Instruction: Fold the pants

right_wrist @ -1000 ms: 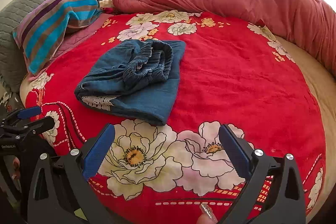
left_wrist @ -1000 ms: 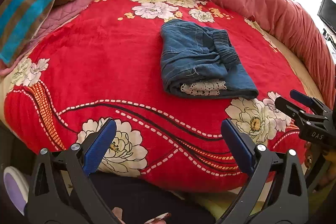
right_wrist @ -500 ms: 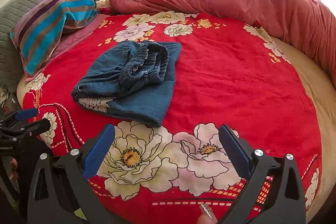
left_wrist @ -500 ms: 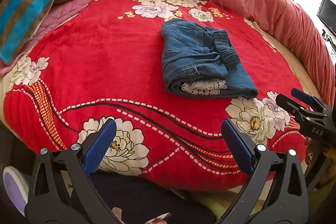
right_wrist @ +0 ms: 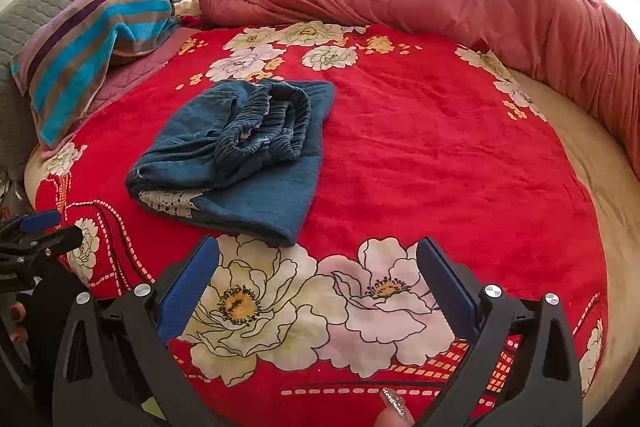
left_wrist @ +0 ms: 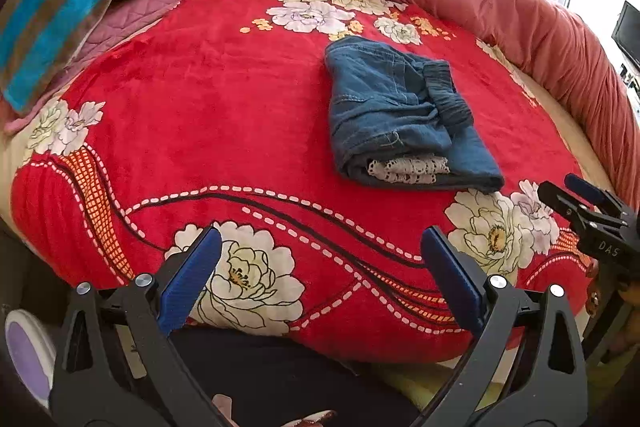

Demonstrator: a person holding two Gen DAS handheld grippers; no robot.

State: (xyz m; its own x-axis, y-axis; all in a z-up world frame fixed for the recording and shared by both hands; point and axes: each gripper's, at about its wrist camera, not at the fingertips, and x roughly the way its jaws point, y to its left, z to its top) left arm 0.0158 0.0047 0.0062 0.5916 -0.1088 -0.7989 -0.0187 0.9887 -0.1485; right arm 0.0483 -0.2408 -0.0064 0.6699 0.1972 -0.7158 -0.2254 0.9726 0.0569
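- Already the pants [left_wrist: 396, 119] lie in a compact folded bundle on the red floral blanket [left_wrist: 208, 115], toward the middle of the bed, elastic waistband bunched on top and a strip of white lace trim [left_wrist: 408, 169] peeking from the near edge.
- Both grippers are released and hold nothing: the left gripper [left_wrist: 320, 267] hangs over the near blanket edge with its jaws spread wide, and the right gripper [right_wrist: 318, 275] hovers likewise over the big white flowers, well short of the bundle.
- Judging by the stack, the fold looks essentially done.
- Risks from here, as I judge them:
  - the rumpled waistband sits loose on top, so a nudge could spring the layers open;
  - pinching only 1 layer would drag the fold apart;
  - the plush blanket may snag and shift the bundle.
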